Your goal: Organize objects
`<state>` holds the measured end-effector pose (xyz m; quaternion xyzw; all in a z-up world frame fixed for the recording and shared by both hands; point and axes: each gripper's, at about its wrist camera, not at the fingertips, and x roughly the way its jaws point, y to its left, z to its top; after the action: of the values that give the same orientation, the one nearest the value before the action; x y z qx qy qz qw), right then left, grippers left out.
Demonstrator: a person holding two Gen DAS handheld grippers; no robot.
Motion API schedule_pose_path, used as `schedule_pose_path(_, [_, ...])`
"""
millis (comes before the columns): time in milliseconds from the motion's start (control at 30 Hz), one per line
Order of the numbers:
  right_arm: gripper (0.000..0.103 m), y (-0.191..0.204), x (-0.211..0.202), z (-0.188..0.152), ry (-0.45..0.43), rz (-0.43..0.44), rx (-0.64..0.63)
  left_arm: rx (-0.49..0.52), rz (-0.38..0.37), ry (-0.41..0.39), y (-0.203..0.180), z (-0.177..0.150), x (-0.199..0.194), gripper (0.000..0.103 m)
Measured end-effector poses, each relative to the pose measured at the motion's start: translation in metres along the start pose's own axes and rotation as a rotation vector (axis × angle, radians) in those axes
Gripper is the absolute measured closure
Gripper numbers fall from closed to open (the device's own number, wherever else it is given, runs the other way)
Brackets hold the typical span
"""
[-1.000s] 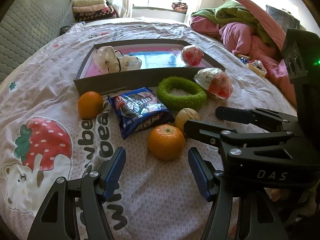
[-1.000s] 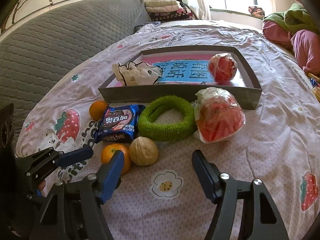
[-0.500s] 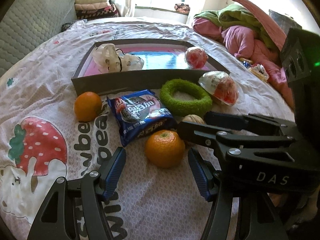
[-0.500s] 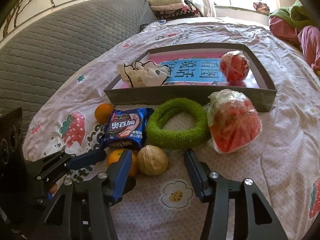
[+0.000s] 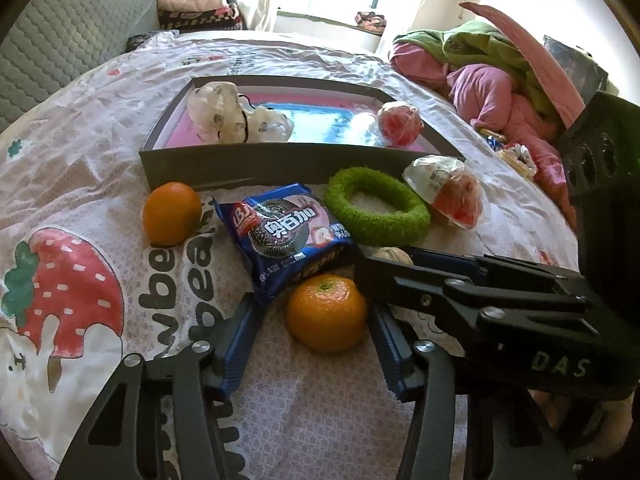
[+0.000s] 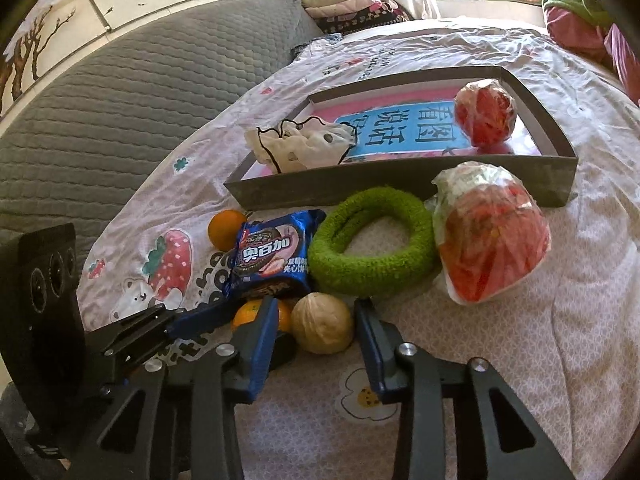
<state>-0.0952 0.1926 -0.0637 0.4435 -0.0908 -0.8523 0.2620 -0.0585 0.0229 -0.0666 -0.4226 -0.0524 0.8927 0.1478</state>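
An orange (image 5: 326, 312) lies on the bed sheet between the fingers of my left gripper (image 5: 312, 305). Its jaws are closing, with a gap still showing on the left side. A pale walnut (image 6: 322, 324) sits between the fingers of my right gripper (image 6: 315, 305), whose jaws are also closing, the pads close to it but not clearly pressing. The right gripper (image 5: 440, 276) crosses the left wrist view and hides most of the walnut (image 5: 394, 255). Beyond lie a blue cookie pack (image 5: 286, 234), a green fuzzy ring (image 5: 376, 210), a second orange (image 5: 172, 213) and a bagged red fruit (image 5: 452, 192).
A grey shallow tray (image 5: 248, 168) stands behind the objects, holding a white spotted cloth (image 5: 236, 114) and a wrapped red fruit (image 5: 400, 122). Pink and green bedding (image 5: 500, 76) is piled at the right. A grey quilted headboard (image 6: 120, 88) runs along the left.
Both grippers have crept forward and their jaws have narrowed, the right more than the left. The orange and the walnut now sit between the fingertips.
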Motion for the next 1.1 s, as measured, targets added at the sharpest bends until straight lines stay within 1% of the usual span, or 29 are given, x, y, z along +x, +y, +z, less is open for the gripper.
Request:
schedule_pose_path(33, [0.069, 0.0, 0.0, 0.0, 0.001, -0.008, -0.003, 0.005, -0.009, 0.003, -0.001, 0.0, 0.001, 0.054])
schedule_pose_path(100, [0.069, -0.001, 0.0, 0.0, 0.004, -0.007, -0.001, 0.014, -0.02, -0.001, -0.003, -0.002, 0.0, 0.057])
schedule_pose_path(167, [0.069, -0.001, 0.0, 0.0, 0.002, -0.014, -0.012, 0.027, -0.02, -0.001, -0.005, -0.003, 0.0, 0.058])
schedule_pose_path(400, [0.069, 0.004, -0.004, -0.002, -0.01, -0.042, -0.056, 0.019, -0.038, -0.001, -0.003, -0.004, -0.005, 0.062])
schedule_pose_path(533, [0.069, 0.008, -0.008, -0.003, -0.025, -0.069, -0.088, 0.023, -0.04, -0.002, -0.003, -0.006, -0.008, 0.062])
schedule_pose_path(733, [0.069, 0.011, -0.011, -0.005, -0.038, -0.077, -0.106, 0.028, -0.033, -0.01, -0.004, -0.007, -0.014, 0.062])
schedule_pose_path(833, [0.069, 0.011, -0.014, -0.005, -0.047, -0.075, -0.106, 0.031, -0.041, -0.017, -0.004, -0.008, -0.02, 0.062])
schedule_pose_path(1100, [0.069, 0.013, -0.023, -0.007, -0.077, -0.111, -0.131, 0.028, -0.041, -0.027, -0.004, -0.009, -0.028, 0.062])
